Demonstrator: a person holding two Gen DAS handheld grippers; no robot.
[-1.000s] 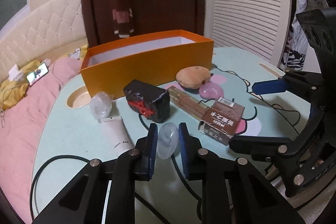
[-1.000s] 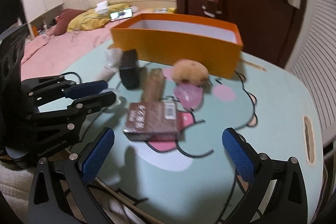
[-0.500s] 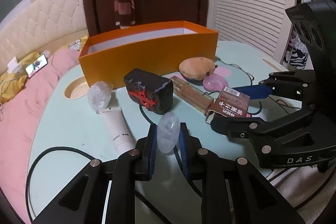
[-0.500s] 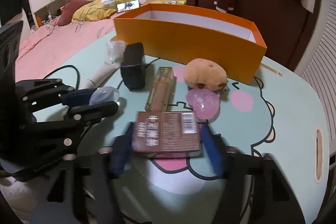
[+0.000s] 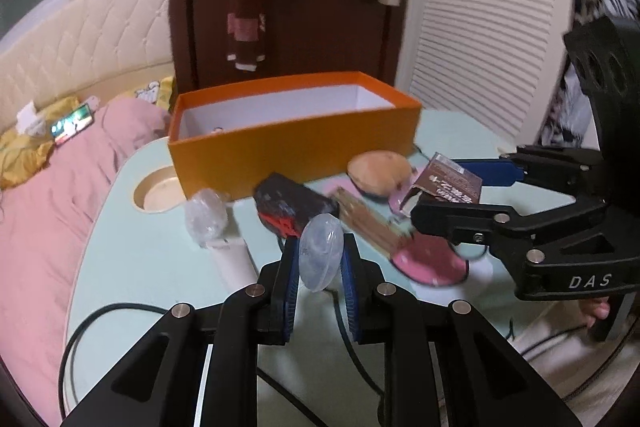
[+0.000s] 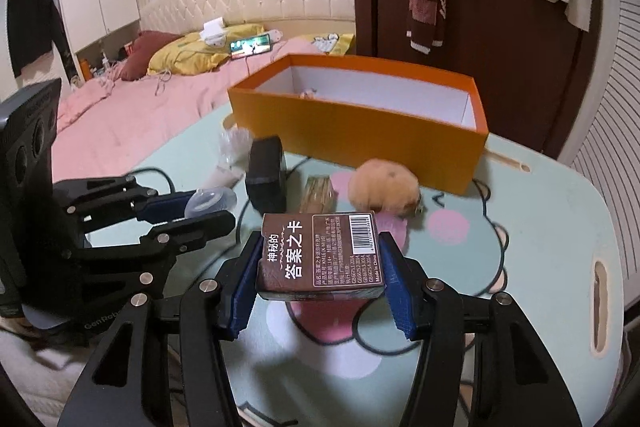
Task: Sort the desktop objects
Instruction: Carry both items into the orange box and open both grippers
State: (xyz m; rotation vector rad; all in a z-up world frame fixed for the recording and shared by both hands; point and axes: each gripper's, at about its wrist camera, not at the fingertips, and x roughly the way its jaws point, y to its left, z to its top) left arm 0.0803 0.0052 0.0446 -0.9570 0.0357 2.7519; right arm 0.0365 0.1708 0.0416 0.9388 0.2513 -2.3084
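My left gripper point(image 5: 320, 259) is shut on a clear plastic shell point(image 5: 320, 251) and holds it above the table; it also shows in the right wrist view point(image 6: 204, 209). My right gripper point(image 6: 320, 267) is shut on a brown card box point(image 6: 322, 255), lifted off the table; the box shows in the left wrist view point(image 5: 448, 183). An open orange box point(image 5: 296, 151) stands at the back of the table, also seen from the right wrist point(image 6: 360, 131). In front of it lie a tan plush point(image 6: 384, 187), a black block point(image 6: 266, 179), a long wooden box point(image 5: 368, 223) and a white tube point(image 5: 232, 255).
A crumpled clear wrapper point(image 5: 206, 215) lies by the tube. A pink heart piece point(image 5: 400, 199) sits beside the plush. The table point(image 6: 540, 227) has a cup recess point(image 5: 156, 189) at its left. A black cable point(image 5: 92, 323) runs across the near edge. A pink bed point(image 6: 128, 119) lies left.
My right gripper closed on the brown card box and lifted it off the table. My left gripper rose and moved toward the orange box with the clear shell.
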